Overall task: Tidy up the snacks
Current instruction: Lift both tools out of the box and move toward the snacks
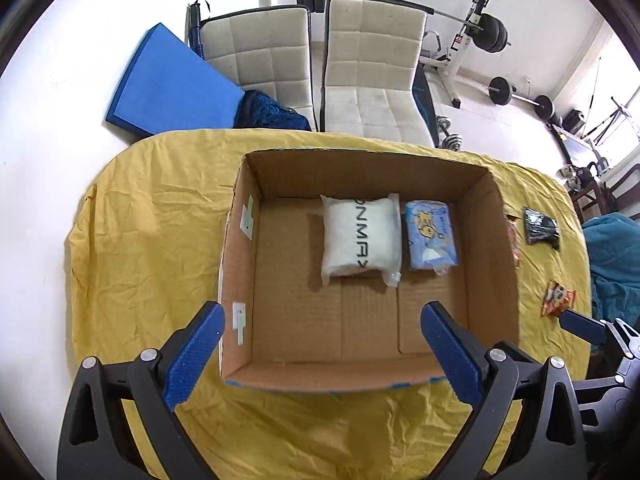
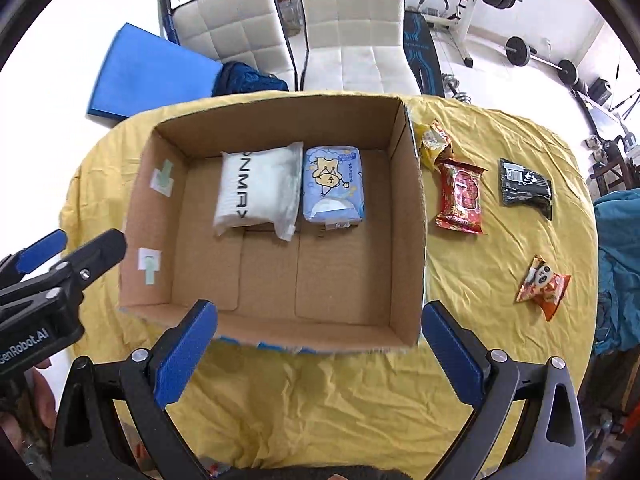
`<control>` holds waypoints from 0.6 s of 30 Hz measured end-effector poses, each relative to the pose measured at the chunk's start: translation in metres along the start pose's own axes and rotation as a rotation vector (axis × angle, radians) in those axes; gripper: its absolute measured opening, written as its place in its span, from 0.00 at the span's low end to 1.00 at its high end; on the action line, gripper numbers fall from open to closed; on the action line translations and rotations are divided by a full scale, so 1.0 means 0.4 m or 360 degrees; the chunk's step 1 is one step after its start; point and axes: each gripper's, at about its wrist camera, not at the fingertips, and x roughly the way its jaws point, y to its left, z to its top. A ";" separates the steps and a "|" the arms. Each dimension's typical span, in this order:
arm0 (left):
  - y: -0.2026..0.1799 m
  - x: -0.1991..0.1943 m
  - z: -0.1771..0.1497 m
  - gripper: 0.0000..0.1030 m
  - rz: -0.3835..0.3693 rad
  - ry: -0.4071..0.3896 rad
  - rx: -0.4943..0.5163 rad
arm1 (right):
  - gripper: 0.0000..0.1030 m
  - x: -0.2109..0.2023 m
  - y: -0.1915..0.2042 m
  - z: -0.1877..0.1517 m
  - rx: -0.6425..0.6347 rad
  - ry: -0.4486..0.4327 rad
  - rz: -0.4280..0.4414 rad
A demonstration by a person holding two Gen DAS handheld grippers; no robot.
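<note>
An open cardboard box point(image 1: 244, 264) point(image 2: 412, 216) sits on the yellow cloth. Inside, at the far side, lie a white packet point(image 1: 360, 236) point(image 2: 256, 188) and a blue cartoon packet point(image 1: 431, 236) point(image 2: 334, 184) side by side. Right of the box on the cloth lie a yellow-red snack point(image 2: 434, 142), a red packet point(image 2: 460, 196), a black packet point(image 1: 540, 226) point(image 2: 525, 188) and an orange panda snack point(image 1: 558, 298) point(image 2: 544, 284). My left gripper point(image 1: 324, 332) hovers open over the box's near part, holding nothing. My right gripper point(image 2: 320, 332) is open and empty above the box's near wall.
The yellow cloth point(image 1: 140, 220) point(image 2: 500, 320) covers a table with rounded ends. Two white chairs point(image 1: 372, 72) point(image 2: 352, 24) stand behind it, a blue mat point(image 1: 168, 80) at far left. Weight equipment point(image 1: 480, 32) fills the back right. A teal cloth point(image 2: 616, 272) lies at the right.
</note>
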 end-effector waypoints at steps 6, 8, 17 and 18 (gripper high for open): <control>-0.027 -0.066 -0.027 0.97 -0.0005 -0.0037 0.0029 | 1.00 -0.066 0.000 -0.038 -0.0027 -0.0043 0.0052; -0.041 -0.087 -0.031 0.97 -0.0019 -0.0054 0.0030 | 1.00 -0.081 -0.005 -0.045 -0.0033 -0.0049 0.0081; -0.141 -0.159 -0.019 0.98 0.0011 -0.0130 0.0026 | 1.00 -0.146 -0.093 -0.049 -0.0031 -0.0109 0.0176; -0.155 -0.162 -0.017 0.98 0.0010 -0.0134 0.0026 | 1.00 -0.152 -0.108 -0.047 -0.0023 -0.0114 0.0180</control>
